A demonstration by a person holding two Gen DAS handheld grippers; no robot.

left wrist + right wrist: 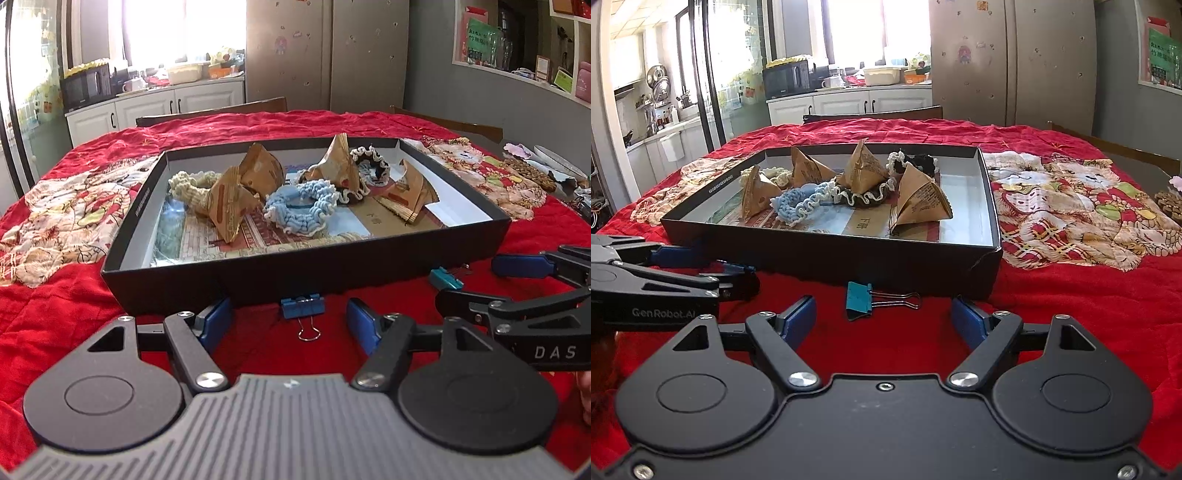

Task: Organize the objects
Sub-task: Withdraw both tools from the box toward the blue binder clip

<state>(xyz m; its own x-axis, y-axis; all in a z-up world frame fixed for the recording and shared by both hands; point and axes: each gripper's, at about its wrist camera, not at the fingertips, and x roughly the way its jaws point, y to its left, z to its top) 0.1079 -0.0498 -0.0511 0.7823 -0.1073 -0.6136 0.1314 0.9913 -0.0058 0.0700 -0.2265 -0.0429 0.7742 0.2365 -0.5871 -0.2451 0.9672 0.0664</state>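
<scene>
A shallow black box sits on the red quilt and holds several brown paper pyramid packets and crocheted scrunchies, one of them light blue. A blue binder clip lies against the box's front wall, just ahead of my left gripper, which is open and empty. A teal binder clip lies just ahead of my right gripper, also open and empty. Each gripper shows from the side in the other's view: right, left.
The red quilt with cat patches covers the table. A plate and a pile of brown snacks lie at the far right edge. Chair backs stand behind the table. A hand shows at the right border.
</scene>
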